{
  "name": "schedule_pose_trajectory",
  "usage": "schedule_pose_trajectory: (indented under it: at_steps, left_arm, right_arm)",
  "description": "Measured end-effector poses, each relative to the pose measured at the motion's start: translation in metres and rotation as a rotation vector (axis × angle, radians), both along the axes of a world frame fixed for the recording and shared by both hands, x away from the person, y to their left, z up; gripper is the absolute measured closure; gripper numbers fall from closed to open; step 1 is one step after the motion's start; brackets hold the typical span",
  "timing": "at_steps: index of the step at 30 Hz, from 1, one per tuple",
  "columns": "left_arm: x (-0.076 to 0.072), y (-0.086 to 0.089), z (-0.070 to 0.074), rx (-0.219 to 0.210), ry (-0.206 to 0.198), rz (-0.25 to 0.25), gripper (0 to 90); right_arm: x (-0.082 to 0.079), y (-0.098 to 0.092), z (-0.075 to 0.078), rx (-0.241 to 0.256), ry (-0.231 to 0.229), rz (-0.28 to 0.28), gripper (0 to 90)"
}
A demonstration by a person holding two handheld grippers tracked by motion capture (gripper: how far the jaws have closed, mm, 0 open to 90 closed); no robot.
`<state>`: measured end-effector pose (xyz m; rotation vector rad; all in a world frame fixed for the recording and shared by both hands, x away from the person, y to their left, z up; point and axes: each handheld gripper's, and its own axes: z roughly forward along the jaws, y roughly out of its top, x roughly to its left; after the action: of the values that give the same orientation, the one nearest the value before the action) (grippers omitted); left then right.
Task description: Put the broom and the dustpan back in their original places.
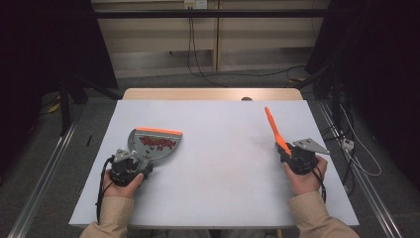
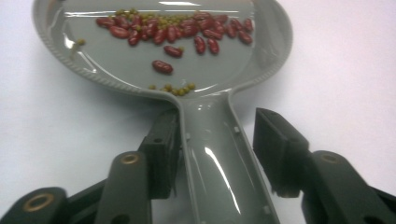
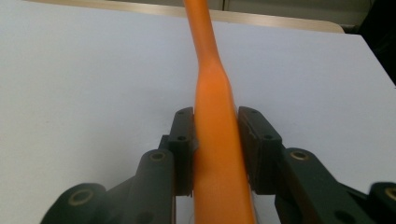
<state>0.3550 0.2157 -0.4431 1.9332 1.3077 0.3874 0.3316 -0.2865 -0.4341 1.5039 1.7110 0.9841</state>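
Note:
A grey dustpan [image 1: 141,135] with an orange front lip lies flat on the white table at the left. It holds red beans [image 2: 173,30] and small green beans [image 2: 180,91]. My left gripper [image 1: 130,165] is open, with one jaw on each side of the dustpan's handle [image 2: 219,163]. The left jaw touches the handle and the right jaw stands slightly off it. At the right, my right gripper [image 1: 293,154] is shut on the thick end of a long orange tool [image 1: 273,126]. The orange tool [image 3: 205,42] slants up and away toward the table's far side.
The white table top [image 1: 223,148] lies bare between the two grippers. A wooden edge [image 1: 213,94] runs along its far side. Cables [image 1: 198,64] trail on the floor beyond, and metal rails [image 1: 44,168] flank the table.

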Motion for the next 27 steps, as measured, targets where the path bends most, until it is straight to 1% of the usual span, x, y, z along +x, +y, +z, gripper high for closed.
schedule_pose_trajectory:
  at_steps: [2, 4, 5, 6, 7, 8, 9, 10, 11, 12, 13, 15, 16, 19, 20, 22, 24, 26, 27]
  left_arm:
    - [-0.002, -0.003, 0.001, -0.008, -0.005, -0.013, 47.9]
    - [-0.004, -0.006, 0.001, -0.022, -0.007, -0.036, 48.4]
    - [-0.006, -0.008, 0.002, -0.025, -0.009, -0.042, 47.8]
    - [-0.008, -0.009, 0.002, -0.033, -0.010, -0.052, 45.8]
    - [-0.009, -0.010, 0.003, -0.047, -0.010, -0.053, 42.4]
    - [-0.011, -0.010, 0.003, -0.058, -0.014, -0.059, 38.6]
    - [-0.013, -0.010, 0.004, -0.068, -0.023, -0.060, 35.6]
    - [-0.014, -0.008, 0.005, -0.079, -0.032, -0.073, 34.7]
    - [-0.015, -0.008, 0.006, -0.101, -0.055, -0.085, 31.2]
    - [-0.017, -0.007, 0.007, -0.106, -0.070, -0.094, 28.2]
    - [-0.018, -0.007, 0.007, -0.102, -0.081, -0.103, 27.0]
    - [-0.018, -0.005, 0.007, -0.096, -0.094, -0.112, 21.6]
    - [-0.018, -0.005, 0.008, -0.096, -0.109, -0.117, 20.6]
    - [-0.017, -0.001, 0.010, -0.125, -0.139, -0.139, 18.4]
    - [-0.017, 0.000, 0.010, -0.139, -0.147, -0.151, 17.5]
    - [-0.017, 0.001, 0.011, -0.134, -0.160, -0.166, 16.7]
    - [-0.016, 0.003, 0.011, -0.138, -0.159, -0.183, 14.6]
    - [-0.016, 0.004, 0.011, -0.141, -0.166, -0.195, 13.7]
    - [-0.016, 0.004, 0.011, -0.142, -0.167, -0.211, 13.2]
  right_arm:
    - [0.000, 0.005, -0.001, 0.005, 0.004, 0.009, 67.1]
    - [-0.001, 0.010, -0.002, 0.010, 0.010, 0.021, 65.4]
    - [-0.001, 0.013, -0.002, 0.022, 0.014, 0.033, 64.6]
    - [-0.001, 0.015, -0.003, 0.043, 0.020, 0.045, 63.3]
    - [-0.001, 0.017, -0.003, 0.075, 0.019, 0.067, 62.9]
    - [-0.002, 0.018, -0.002, 0.123, 0.006, 0.088, 60.1]
    - [-0.003, 0.019, -0.001, 0.152, -0.007, 0.098, 56.7]
    - [-0.004, 0.020, 0.001, 0.163, -0.013, 0.103, 54.0]
    - [-0.005, 0.020, 0.002, 0.171, -0.018, 0.114, 51.8]
    - [-0.006, 0.020, 0.002, 0.173, -0.021, 0.127, 50.4]
    - [-0.007, 0.020, 0.002, 0.174, -0.017, 0.141, 48.9]
    - [-0.008, 0.019, -0.001, 0.186, -0.003, 0.163, 45.1]
    - [-0.009, 0.018, -0.003, 0.190, 0.004, 0.174, 43.1]
    - [-0.011, 0.015, -0.005, 0.202, 0.010, 0.207, 38.0]
    - [-0.012, 0.014, -0.005, 0.203, 0.005, 0.221, 35.6]
    - [-0.015, 0.013, -0.005, 0.204, -0.010, 0.246, 32.2]
    - [-0.018, 0.011, -0.006, 0.206, -0.017, 0.265, 30.2]
    - [-0.021, 0.010, -0.007, 0.198, -0.019, 0.285, 28.1]
    - [-0.022, 0.010, -0.007, 0.191, -0.020, 0.293, 26.7]
